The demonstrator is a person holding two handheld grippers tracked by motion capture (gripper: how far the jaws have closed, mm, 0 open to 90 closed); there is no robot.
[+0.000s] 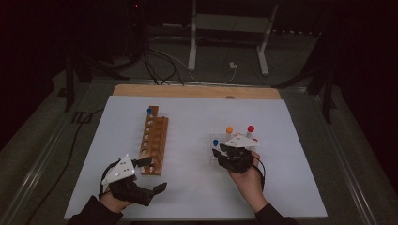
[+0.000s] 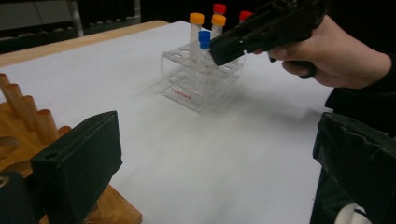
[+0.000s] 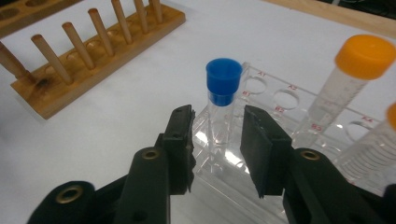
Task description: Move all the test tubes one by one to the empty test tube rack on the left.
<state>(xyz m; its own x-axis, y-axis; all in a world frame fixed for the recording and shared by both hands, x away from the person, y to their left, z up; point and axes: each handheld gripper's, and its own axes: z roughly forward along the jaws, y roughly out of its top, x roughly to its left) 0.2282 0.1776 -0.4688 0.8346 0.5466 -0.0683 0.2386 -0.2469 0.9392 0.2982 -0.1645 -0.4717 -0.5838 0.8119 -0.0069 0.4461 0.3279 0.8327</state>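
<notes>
Right tongs (image 3: pixel 215 140): I hold them low, reaching forward at the clear rack (image 3: pixel 280 140); jaws stand either side of the blue-capped tube (image 3: pixel 222 100), gaps still showing, not pinching.
Left tongs (image 1: pixel 149 174): resting spread wide by the near end of the wooden rack (image 1: pixel 154 140).
Blue-capped tube: upright in the clear rack's corner hole, on the table (image 1: pixel 187 187).
Writing: red marks A1, A2, B1, B2 beside the holes; the red label on the rack's front is unreadable.

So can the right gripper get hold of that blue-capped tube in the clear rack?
Probably yes. The right gripper already has its jaws either side of the blue-capped tube, with small gaps left and nothing between them.
</notes>
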